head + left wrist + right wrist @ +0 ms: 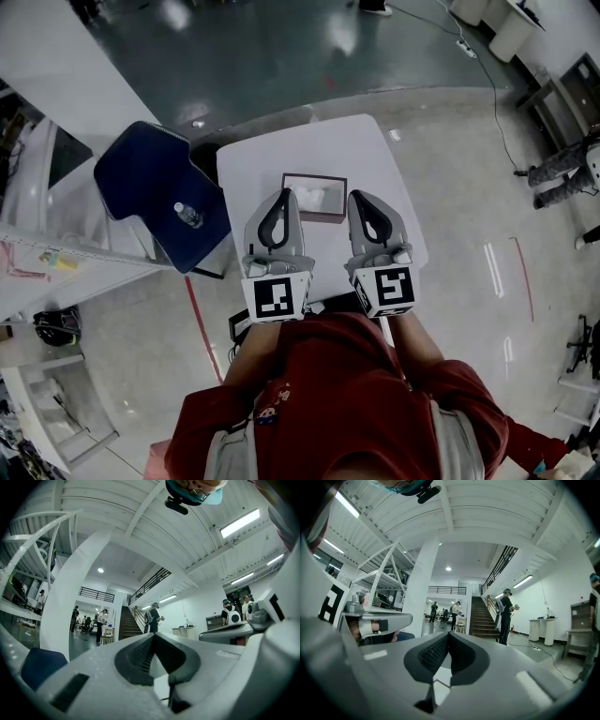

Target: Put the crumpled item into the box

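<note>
A shallow brown-rimmed box (314, 197) sits near the middle of the white table (375, 155). A pale crumpled item (310, 198) lies inside it. My left gripper (284, 194) is held above the box's left edge and my right gripper (357, 196) above its right edge. Both are raised close to my body and pointing forward. In the left gripper view the left gripper (153, 634) has its tips meeting with nothing between them. The right gripper (448, 633) looks the same in its own view. Neither gripper view shows the box.
A dark blue chair (150, 183) with a small bottle (187, 215) on it stands against the table's left side. White shelving runs along the far left. A person's legs (561, 174) and a floor cable (497, 94) are at the right. Both gripper views show people and a staircase (483, 618) in a hall.
</note>
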A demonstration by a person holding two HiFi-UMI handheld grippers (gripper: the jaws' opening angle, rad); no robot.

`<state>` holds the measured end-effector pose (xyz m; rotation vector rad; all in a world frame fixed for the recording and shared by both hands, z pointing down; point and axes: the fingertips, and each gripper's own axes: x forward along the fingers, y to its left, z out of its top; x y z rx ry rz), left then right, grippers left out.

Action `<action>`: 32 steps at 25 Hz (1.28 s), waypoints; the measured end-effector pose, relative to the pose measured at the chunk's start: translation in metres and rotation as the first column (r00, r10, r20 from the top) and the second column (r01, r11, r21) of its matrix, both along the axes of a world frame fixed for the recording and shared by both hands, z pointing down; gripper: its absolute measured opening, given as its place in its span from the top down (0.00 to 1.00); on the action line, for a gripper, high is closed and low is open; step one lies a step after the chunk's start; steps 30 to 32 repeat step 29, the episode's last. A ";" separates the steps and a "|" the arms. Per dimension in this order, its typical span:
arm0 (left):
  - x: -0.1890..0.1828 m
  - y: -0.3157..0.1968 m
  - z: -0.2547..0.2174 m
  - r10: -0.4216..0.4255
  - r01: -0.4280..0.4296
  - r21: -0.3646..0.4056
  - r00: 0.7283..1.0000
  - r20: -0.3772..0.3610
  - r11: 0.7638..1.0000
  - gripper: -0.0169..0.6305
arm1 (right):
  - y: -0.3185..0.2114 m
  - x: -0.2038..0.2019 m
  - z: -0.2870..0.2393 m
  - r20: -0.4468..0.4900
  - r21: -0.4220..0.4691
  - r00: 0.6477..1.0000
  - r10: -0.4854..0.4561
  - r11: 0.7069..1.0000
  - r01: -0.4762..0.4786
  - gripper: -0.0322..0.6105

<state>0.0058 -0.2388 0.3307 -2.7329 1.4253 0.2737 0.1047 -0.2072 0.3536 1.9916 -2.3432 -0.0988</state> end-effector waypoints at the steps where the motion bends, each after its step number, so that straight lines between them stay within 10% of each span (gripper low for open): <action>1: 0.000 0.000 0.000 0.000 0.000 -0.001 1.000 -0.002 1.000 0.97 | 0.000 0.000 -0.001 -0.006 0.002 1.000 0.002 1.000 -0.002 0.95; 32: -0.024 -0.013 0.003 -0.058 0.058 0.000 0.998 -0.005 0.998 0.97 | -0.018 -0.014 0.007 -0.038 -0.019 0.999 -0.002 1.000 0.001 0.95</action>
